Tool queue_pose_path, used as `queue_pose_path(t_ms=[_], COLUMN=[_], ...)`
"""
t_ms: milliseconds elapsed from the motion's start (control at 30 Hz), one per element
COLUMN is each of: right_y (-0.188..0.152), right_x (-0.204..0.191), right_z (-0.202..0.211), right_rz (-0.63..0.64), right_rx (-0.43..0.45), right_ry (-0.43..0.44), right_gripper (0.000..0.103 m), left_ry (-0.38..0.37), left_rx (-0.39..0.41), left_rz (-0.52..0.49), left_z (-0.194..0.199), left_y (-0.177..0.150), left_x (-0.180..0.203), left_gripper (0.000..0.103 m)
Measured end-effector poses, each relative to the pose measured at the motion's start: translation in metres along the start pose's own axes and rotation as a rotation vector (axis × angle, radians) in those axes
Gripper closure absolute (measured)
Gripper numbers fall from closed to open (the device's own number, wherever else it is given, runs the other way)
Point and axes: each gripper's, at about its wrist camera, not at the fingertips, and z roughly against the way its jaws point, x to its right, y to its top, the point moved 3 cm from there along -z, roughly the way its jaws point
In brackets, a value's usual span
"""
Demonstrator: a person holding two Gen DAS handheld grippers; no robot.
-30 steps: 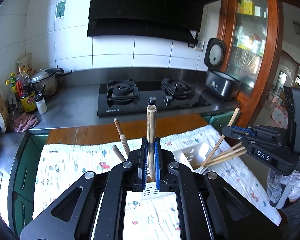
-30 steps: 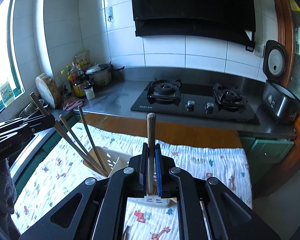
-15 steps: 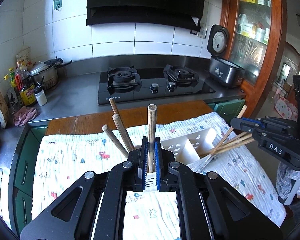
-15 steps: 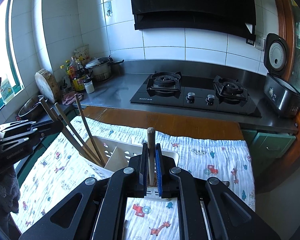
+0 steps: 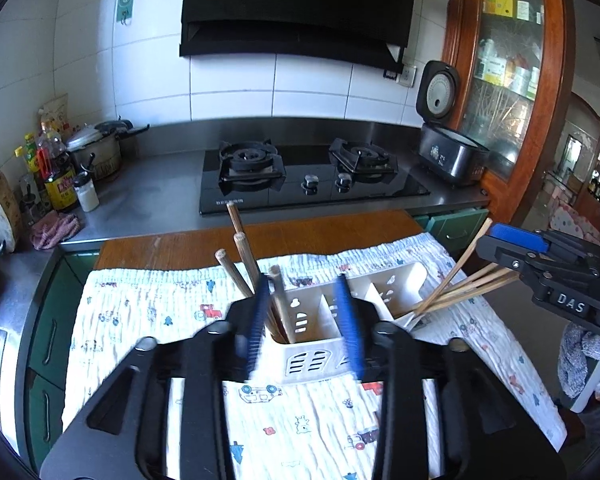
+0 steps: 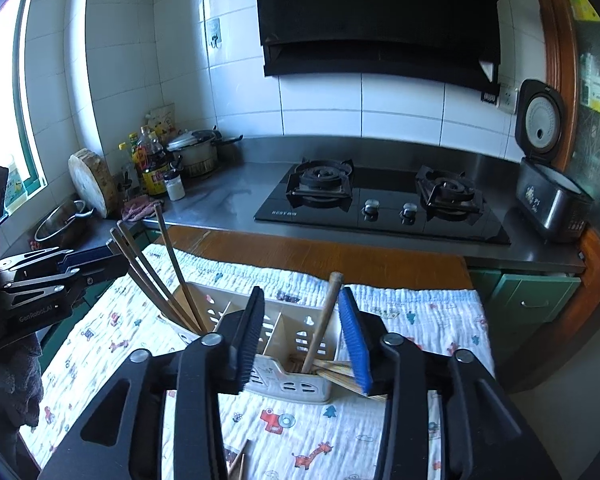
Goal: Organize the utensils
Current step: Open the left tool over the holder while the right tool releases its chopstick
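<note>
1. Left gripper (image 5: 305, 322): jaws opening, blue pads apart and blurred. Between them sits the near end of the white utensil caddy (image 5: 320, 354); pads don't press on anything.
2. A wooden handle (image 5: 281, 304) stands in the caddy's left-end compartment, free of the pads, next to three other wooden sticks (image 5: 242, 266) leaning left (same compartment as far as I can tell).
3. Right gripper (image 6: 305, 334): jaws also opening. A wooden handle (image 6: 323, 322) stands tilted in the near compartment of the caddy (image 6: 288, 384), close to the right blue pad; contact can't be told.
4. Light bamboo chopsticks (image 6: 340, 374) lie low in that same compartment, ends sticking out to the right.
5. Caddy lies on a printed cloth (image 5: 132, 320) covering a wooden table (image 5: 172, 246), in front of the steel counter with the gas hob (image 5: 308, 180).
6. In the left view, the right gripper (image 5: 512, 246) shows beside thin chopsticks (image 5: 460, 284) fanning out of the caddy's far end.
</note>
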Motion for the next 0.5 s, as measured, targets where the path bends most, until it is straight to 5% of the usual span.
queue_pose_path(t_ms=[500], right_y=[-0.018], right_x=[-0.003], right_z=[0.073], right_rz=[0.010], right_rx=[0.088], right_ry=[-0.004], right_gripper=[0.036], left_ry=[0.014], left_rx=[0.074], left_rz=[0.026], left_z=[0.059], left_y=[-0.028], left_x=[0.003], left_gripper=[0.022])
